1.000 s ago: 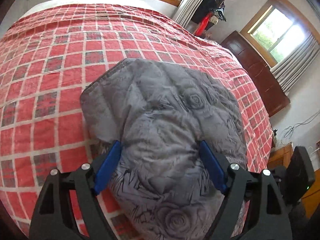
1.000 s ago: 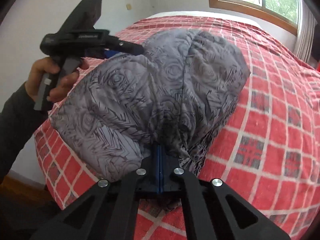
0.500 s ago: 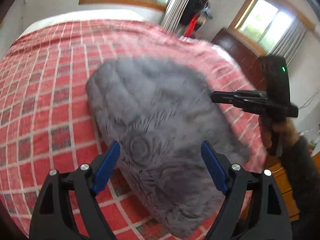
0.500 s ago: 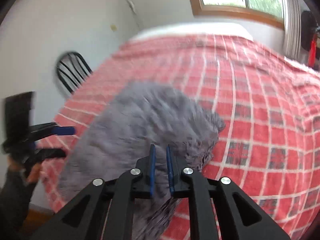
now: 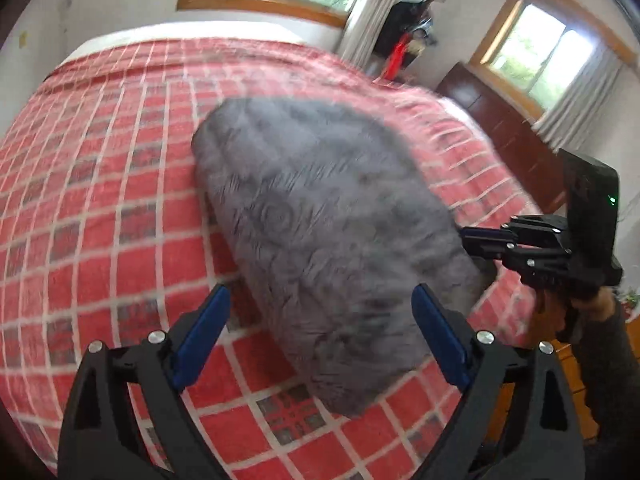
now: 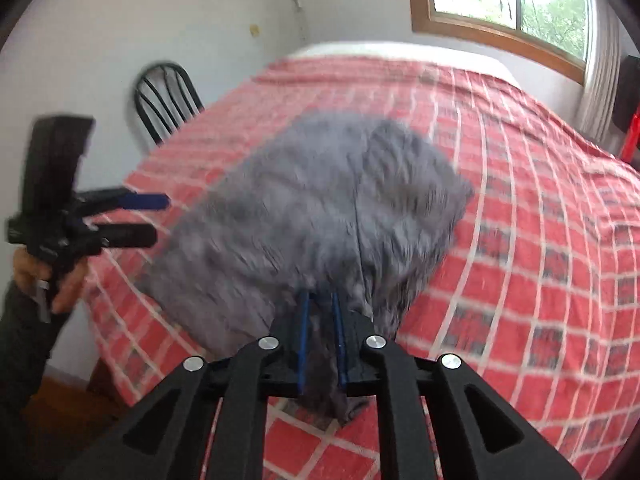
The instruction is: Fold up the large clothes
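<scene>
Starting at the left edge of the right wrist view: seeing a hand (image 6: pixel 60 280) gripping the left gripper (image 6: pixel 160 218) just off the bed's near corner, with jaws standing wide, having just been opening further, and closing on nothing. Passing a black spindle-back chair (image 6: pixel 168 96) standing against the wall behind. Moving rightward, finding the grey rose-print garment (image 6: pixel 320 208) lying folded into a thick bundle on the red checked bedspread (image 6: pixel 540 240), near the bed's front edge, blurred by motion. Reaching the right gripper (image 6: pixel 320 296) at the bundle's near edge, with jaws narrow, having just been easing apart a little, yet pinching a fold of the grey cloth, a tail of it hanging down between the blue pads (image 6: pixel 305 340). Turning to the left wrist view and again going left to right: looking down past spread blue fingers (image 5: pixel 200 336) at the bundle lying lengthwise, well below and apart from them; then meeting the other gripper biting the bundle's right-hand edge, and a dark wooden dresser (image 5: pixel 500 136) standing under the window beyond.
</scene>
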### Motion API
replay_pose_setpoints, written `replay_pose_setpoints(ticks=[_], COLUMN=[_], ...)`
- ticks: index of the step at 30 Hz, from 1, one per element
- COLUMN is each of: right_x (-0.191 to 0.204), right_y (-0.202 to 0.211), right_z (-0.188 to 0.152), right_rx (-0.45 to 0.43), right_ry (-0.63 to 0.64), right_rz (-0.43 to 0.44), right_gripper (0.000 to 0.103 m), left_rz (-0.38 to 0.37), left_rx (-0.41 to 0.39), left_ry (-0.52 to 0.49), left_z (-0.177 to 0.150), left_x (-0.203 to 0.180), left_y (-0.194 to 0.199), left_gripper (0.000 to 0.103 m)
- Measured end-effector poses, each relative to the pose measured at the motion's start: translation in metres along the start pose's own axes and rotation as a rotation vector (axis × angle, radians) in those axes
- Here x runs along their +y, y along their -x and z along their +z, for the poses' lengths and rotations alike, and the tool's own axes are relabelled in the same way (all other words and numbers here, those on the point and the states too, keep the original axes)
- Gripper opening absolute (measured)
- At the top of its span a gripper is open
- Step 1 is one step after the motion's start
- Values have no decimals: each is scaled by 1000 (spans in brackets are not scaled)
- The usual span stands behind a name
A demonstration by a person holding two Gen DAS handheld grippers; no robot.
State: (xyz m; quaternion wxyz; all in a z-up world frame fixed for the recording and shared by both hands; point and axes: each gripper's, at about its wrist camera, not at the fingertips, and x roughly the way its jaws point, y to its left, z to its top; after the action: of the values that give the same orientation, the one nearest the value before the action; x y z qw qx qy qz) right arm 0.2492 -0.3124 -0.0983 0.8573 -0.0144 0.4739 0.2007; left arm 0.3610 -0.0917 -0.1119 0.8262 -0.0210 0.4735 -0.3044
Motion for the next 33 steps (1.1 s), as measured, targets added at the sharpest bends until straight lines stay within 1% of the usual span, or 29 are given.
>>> replay_pose_setpoints(ticks=[1,2,4,5,6,7,8,9,11,12,13,14,16,18,22,23,25,27,29,30,31,33], right_x=[-1,-1,1,1,2,6,10,17,33,39,47,54,69,77,95,96,103,113,128,133,140,149], right_y=[-8,-9,2,10,21,31,41,56,77,84,89,93,102,107,131,133,145,158,172,178,184,189], right_z=[-3,-5,-7,-9,-11,-14,-17,-24,-41,-48,-56,-65,-88,-103,-149,-154,-168,-176,-183,-185,-187,-190], right_rx=[9,3,-15,-27,-44,-56,-74,-112,-161,-176,-188,-197,-205,-188,-208,-204,-196,-212,-239,-252,-265,-282], right_ry=[-7,-8,-20,-38,-56,-66,-73,-84,-86,-84,-77,-68,-87,-121,-193,-199,-210,-203,-169,-160,-149,-129], right_rz=[0,3,8,20,30,20,-7,-45,-90,-116,-166,-221,-344,-402,-405,-395,-352,-334,-354,-361,-363,-363], right_gripper=[8,8,9,13,24,36,66,87,100,99,99,99,99,99,99,99,99,99,99,99,99,99], left_rz=[0,-17,-17,6,34,81,129,177,253,293,345,380,436,468,523,534,529,524,538,533,521,534], left_rx=[29,42,30,11,-8,-33,-53,-73,-107,-120,-135,-144,-171,-193,-273,-289,-299,-307,-315,-317,-315,-320], left_ry=[6,15,10,-4,-16,-23,-24,-24,-25,-25,-19,-8,12,24,54,57,63,65,36,33,19,3], left_z=[-3,-6,-10,-12,-15,-19,-25,-32,-45,-52,-63,-70,-89,-106,-145,-154,-168,-180,-193,-196,-201,-207], left_x=[-1,-1,-6,-9,-13,-18,-22,-28,-37,-43,-50,-54,-66,-73,-99,-106,-119,-131,-148,-152,-159,-167], left_y=[-13,-20,-15,-7,1,14,25,37,55,65,75,84,101,114,147,154,166,175,188,191,196,206], left_gripper=[91,92,91,91,91,92,93,96,99,100,100,100,100,100,100,100,100,100,100,100,100,100])
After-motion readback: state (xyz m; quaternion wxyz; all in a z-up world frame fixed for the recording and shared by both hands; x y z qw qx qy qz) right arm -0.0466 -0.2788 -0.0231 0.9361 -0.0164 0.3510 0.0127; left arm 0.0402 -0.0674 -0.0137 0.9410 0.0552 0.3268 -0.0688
